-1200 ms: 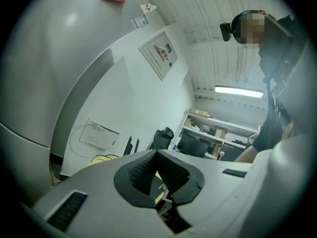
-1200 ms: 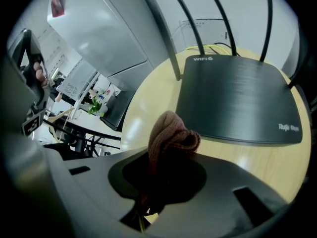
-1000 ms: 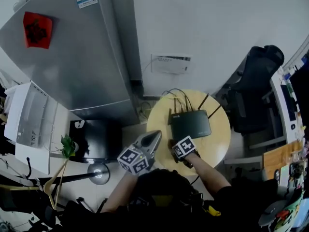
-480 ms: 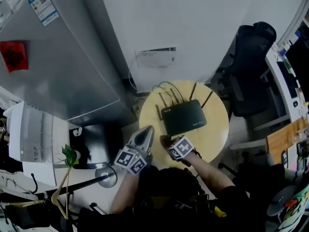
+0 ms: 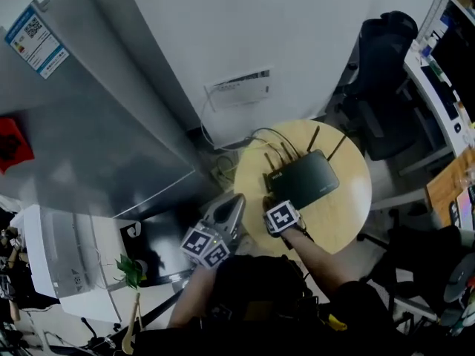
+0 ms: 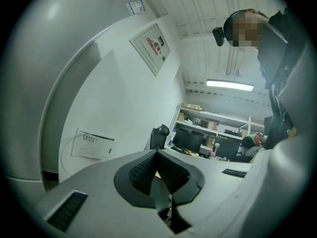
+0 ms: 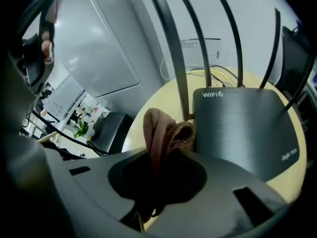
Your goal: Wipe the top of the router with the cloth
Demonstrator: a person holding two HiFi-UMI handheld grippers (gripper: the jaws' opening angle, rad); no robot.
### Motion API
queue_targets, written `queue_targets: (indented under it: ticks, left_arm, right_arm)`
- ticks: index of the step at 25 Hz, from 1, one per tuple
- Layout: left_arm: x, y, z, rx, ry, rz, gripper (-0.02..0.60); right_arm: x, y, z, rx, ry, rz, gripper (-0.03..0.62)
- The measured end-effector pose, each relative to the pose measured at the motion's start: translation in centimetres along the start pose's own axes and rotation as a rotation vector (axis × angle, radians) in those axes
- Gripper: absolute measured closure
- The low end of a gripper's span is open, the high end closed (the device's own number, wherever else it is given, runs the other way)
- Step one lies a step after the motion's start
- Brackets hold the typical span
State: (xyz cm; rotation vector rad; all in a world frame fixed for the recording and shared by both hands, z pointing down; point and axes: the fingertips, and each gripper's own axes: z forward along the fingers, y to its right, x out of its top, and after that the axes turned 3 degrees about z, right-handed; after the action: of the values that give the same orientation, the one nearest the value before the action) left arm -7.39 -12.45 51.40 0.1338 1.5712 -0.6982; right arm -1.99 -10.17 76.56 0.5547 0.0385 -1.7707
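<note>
On the round yellow table (image 5: 343,208), the black router (image 5: 304,178) is seen lying flat with its antennas raised. A brown cloth (image 7: 164,132) is pinched in the right gripper (image 7: 163,150) and touches the router's near left corner. The left gripper (image 6: 157,158) is held off the table's left edge, jaws closed together on nothing.

Two in all: the left hand-held gripper (image 5: 233,208) and the right hand-held gripper (image 5: 269,206). One cloth (image 7: 161,130), in the right hand-held gripper's jaws. One router (image 7: 242,128) just ahead of that gripper, with four antennas (image 7: 229,33) plainly standing. One round worktop (image 5: 349,206) beneath the right hand-held gripper. One office chair (image 5: 378,43) and one wall box (image 5: 239,87), both well beyond the two.
</note>
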Motion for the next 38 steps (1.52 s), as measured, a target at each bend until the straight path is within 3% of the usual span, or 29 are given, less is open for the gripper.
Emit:
queue_targets:
  ticks: [3, 5, 7, 10, 15, 19, 25, 33, 38]
  left_arm:
    - [0.1, -1.5, 0.3, -0.053, -0.03, -0.002, 0.589]
    - [-0.1, -1.9, 0.4, -0.091, -0.052, -0.009, 0.589]
    - [-0.4, -2.2, 0.6, -0.125, -0.071, -0.017, 0.589]
    - [-0.8, -2.4, 1.0, -0.163, -0.091, -0.032, 0.589]
    - [-0.8, -2.2, 1.5, -0.221, -0.1, -0.046, 0.589]
    - [-0.8, -2.0, 1.8, -0.248, -0.096, -0.058, 0.589]
    - [-0.9, -1.3, 1.9, -0.281, -0.102, -0.062, 0.589]
    - [-1.5, -0.2, 2.3, -0.298, -0.125, 0.003, 0.589]
    - [-1.7, 1.1, 2.9, -0.313, -0.134, 0.013, 0.589]
  right_arm:
    - [0.8, 0.2, 0.8, -0.08, -0.057, -0.067, 0.531]
    - [0.9, 1.1, 1.3, -0.13, -0.072, -0.047, 0.531]
    - [0.7, 1.3, 1.8, -0.116, -0.064, 0.068, 0.533]
    - [-1.2, 0.8, 1.5, -0.078, -0.122, 0.33, 0.533]
    - [-1.6, 3.1, 1.6, -0.155, 0.012, 0.616, 0.533]
    - [-2.2, 3.4, 1.2, -0.201, 0.065, 0.768, 0.533]
    - [-3.5, 3.6, 0.8, -0.165, 0.126, 0.986, 0.533]
    - [-4.4, 4.2, 0.2, -0.168, 0.144, 1.01, 0.533]
    - [-5.1, 4.1, -0.2, -0.163, 0.118, 0.919, 0.533]
